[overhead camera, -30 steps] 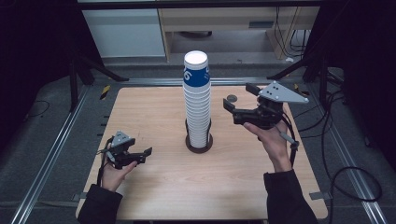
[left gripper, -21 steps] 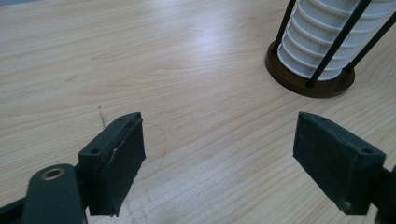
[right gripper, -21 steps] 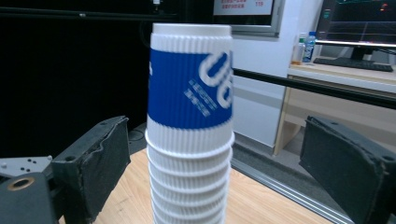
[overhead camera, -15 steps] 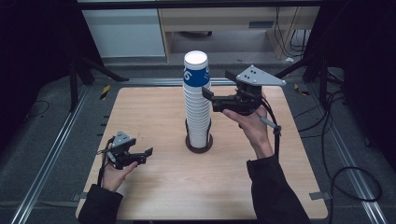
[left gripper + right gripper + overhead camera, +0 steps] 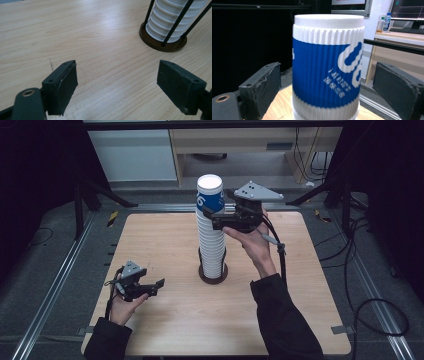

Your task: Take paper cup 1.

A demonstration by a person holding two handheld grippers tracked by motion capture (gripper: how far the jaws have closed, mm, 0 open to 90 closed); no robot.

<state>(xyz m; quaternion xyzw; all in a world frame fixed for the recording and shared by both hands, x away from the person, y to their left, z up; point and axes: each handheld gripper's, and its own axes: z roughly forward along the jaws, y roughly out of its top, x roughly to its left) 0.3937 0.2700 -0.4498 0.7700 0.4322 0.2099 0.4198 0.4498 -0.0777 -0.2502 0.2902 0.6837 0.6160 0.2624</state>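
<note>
Nearest, at table's front left: left gripper (image 5: 150, 287) low over bare wooden table (image 5: 310, 285), jaws spread wide, nothing between, pads (image 5: 65, 85) clear of the wood. Idle, well apart from the stack.

Mid-table: tall stack of ribbed paper cups (image 5: 212, 240) upright inside a round brown holder base (image 5: 212, 275) with thin black guide rods (image 5: 175, 25). Looks full.

Up at stack top: right gripper (image 5: 212, 217) level with top cup (image 5: 328, 65), blue-banded, white rim, upside down over the rest. Jaws just been opening, now spread either side of the cup, cup between them, pads (image 5: 265, 87) not touching yet.

Handling, judged: very light, thin-walled, easily crushed; corrugated sleeve gives decent friction. Best hold on blue ribbed band, opposite sides, mild squeeze only. Nested cups may stick, so a straight upward lift; tilt risks dragging a second cup or rocking the stack against rods.
</note>
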